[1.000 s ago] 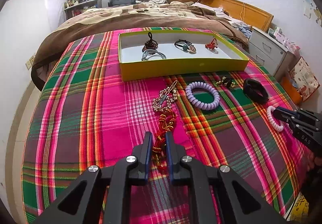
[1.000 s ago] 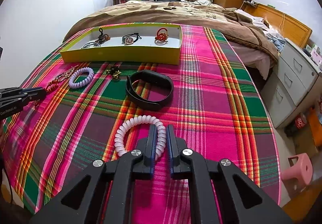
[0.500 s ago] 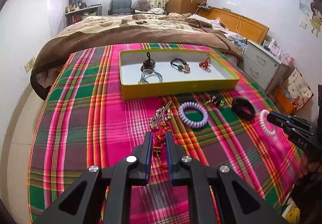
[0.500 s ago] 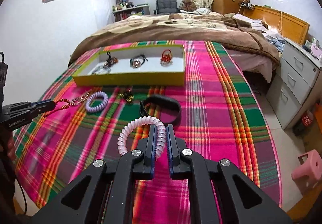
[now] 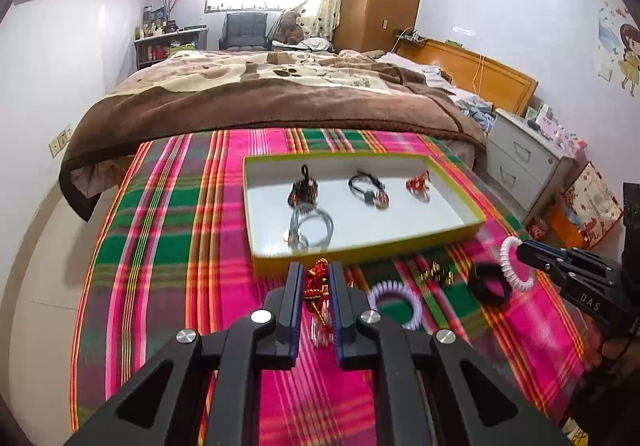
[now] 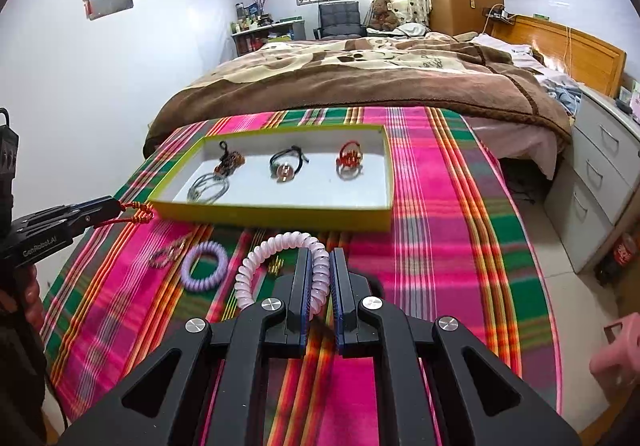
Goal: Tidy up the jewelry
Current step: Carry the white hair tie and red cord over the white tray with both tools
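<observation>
Yellow tray [image 6: 276, 211] on plaid blanket [image 6: 440, 205]; bare blanket right of tray. Left gripper [image 5: 314, 278], lettered "GenRobot.AI", clamped on red beaded string [image 5: 316, 282], just short of the tray's near wall. Right gripper [image 6: 319, 266], lettered "DAS", clamped on pink coil bracelet [image 6: 276, 242], held near the tray's front edge.

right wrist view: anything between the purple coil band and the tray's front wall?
Only bare plaid blanket separates the purple coil band from the tray; the beaded piece lies to the band's left. Right wrist view shows it.
</observation>
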The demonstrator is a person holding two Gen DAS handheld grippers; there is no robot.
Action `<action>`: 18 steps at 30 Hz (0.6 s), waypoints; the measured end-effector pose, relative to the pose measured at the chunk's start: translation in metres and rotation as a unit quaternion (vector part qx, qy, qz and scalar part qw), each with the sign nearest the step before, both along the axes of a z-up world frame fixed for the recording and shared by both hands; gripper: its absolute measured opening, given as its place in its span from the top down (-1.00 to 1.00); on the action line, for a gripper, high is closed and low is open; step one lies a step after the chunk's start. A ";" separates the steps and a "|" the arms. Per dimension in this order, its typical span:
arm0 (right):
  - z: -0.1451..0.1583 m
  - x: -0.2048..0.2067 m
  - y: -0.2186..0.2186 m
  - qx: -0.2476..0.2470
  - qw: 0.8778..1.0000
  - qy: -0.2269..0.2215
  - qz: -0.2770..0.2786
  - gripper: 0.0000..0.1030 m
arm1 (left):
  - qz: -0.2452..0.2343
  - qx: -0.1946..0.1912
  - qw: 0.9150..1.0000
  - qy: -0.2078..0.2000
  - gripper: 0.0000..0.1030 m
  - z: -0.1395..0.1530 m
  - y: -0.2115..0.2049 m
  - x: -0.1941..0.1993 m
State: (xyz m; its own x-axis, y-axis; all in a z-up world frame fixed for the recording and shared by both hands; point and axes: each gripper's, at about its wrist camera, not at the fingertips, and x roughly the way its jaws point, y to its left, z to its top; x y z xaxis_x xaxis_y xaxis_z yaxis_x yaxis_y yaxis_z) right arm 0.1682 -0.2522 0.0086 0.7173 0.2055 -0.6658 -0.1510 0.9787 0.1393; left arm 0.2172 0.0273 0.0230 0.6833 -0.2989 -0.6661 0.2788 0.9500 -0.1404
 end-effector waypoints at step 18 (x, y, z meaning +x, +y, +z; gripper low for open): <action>-0.015 0.114 -0.004 -0.032 0.999 0.041 -0.015 0.82 | -0.023 -0.035 0.998 0.042 0.76 -0.019 -0.041 0.107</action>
